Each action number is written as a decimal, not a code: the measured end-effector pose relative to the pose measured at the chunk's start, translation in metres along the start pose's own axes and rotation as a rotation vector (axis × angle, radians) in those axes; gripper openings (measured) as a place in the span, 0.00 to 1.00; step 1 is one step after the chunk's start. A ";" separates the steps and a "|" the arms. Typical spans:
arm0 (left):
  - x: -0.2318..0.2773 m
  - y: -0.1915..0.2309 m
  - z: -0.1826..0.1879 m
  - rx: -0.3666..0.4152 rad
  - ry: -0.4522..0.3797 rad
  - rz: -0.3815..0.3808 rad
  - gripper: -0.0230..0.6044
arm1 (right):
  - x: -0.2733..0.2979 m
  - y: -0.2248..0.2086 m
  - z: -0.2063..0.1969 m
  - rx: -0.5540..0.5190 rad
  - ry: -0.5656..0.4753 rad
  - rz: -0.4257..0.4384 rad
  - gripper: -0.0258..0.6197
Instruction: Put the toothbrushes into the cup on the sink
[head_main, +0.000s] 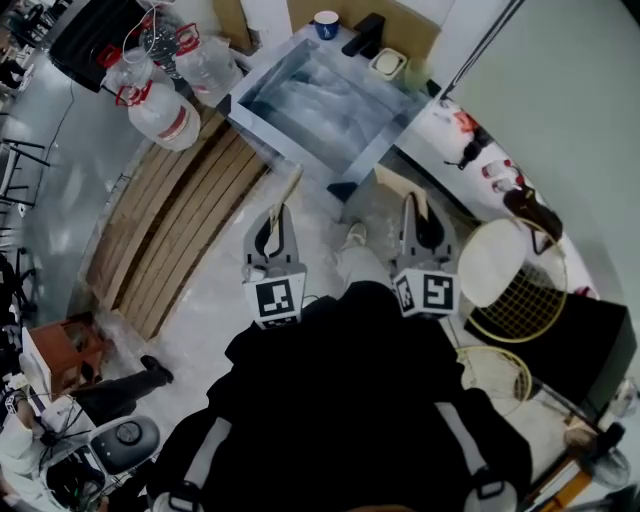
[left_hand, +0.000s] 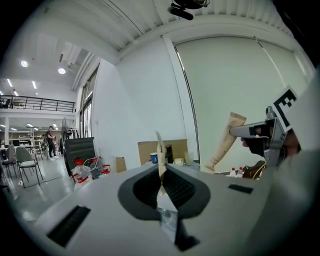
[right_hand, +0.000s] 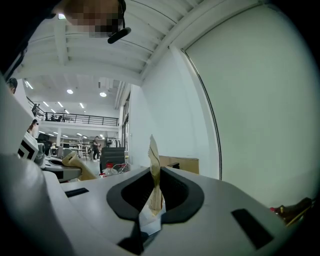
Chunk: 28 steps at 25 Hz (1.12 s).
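A blue cup (head_main: 326, 24) stands on the back rim of the steel sink (head_main: 262, 80), left of a black tap (head_main: 362, 35). The same cup (left_hand: 154, 158) shows small and far off in the left gripper view. I see no toothbrush in any view. My left gripper (head_main: 290, 183) and right gripper (head_main: 395, 185) are held close to my body, short of the sink and pointing toward it. Each one's tan fingers are pressed flat together with nothing showing between them, as the left gripper (left_hand: 160, 146) and right gripper (right_hand: 153, 150) views also show.
A small white dish (head_main: 386, 64) sits right of the tap. Large water bottles (head_main: 160, 100) and wooden boards (head_main: 180, 220) lie left of the sink. Small bottles (head_main: 495, 170) and two rackets (head_main: 515, 280) are at the right. A person (head_main: 40, 440) sits at lower left.
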<state>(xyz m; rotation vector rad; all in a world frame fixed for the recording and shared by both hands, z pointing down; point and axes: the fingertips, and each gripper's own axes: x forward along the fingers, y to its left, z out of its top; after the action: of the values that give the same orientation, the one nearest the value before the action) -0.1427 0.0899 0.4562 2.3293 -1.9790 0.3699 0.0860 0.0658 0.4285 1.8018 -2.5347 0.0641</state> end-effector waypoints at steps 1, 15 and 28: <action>0.015 0.000 0.004 0.005 0.005 -0.002 0.04 | 0.013 -0.008 0.000 0.007 0.006 -0.003 0.10; 0.169 -0.004 0.062 0.027 0.049 0.015 0.04 | 0.155 -0.095 0.027 0.039 0.026 0.018 0.10; 0.215 0.015 0.081 0.026 0.046 -0.009 0.04 | 0.185 -0.103 0.027 0.054 0.035 -0.019 0.10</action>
<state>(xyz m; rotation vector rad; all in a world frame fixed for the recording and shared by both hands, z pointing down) -0.1142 -0.1361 0.4235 2.3217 -1.9543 0.4471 0.1226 -0.1434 0.4126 1.8260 -2.5159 0.1631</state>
